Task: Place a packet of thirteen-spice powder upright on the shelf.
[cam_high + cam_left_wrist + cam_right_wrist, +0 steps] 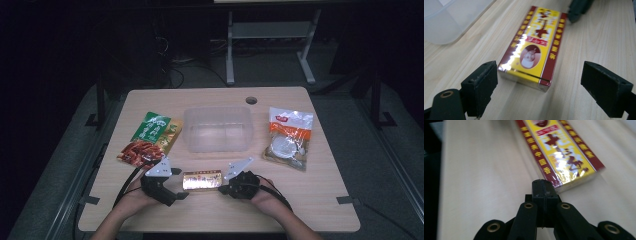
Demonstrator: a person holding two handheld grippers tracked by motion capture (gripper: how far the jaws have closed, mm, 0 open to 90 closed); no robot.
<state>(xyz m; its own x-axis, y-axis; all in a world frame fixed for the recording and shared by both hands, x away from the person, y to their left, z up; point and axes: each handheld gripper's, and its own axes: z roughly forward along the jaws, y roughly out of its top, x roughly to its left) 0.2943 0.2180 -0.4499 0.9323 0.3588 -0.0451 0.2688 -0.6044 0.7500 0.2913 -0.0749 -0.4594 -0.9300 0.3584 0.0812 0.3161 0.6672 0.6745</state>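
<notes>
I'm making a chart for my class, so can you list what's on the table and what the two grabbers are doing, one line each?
Table: light wooden table
Middle: yellow and red box, lying flat between the grabbers
Behind it: clear plastic tub
Left side: green snack bag
Right side: orange and white bag
Left gripper: jaws wide open, facing one end of the box, not gripping it
Right gripper: jaws shut, tip at the box's other end

The yellow and dark-red box (560, 152) carries yellow Chinese characters down its red side bands; "中国香" reads there. Large red characters on its yellow face stay too glare-blurred to read.
</notes>
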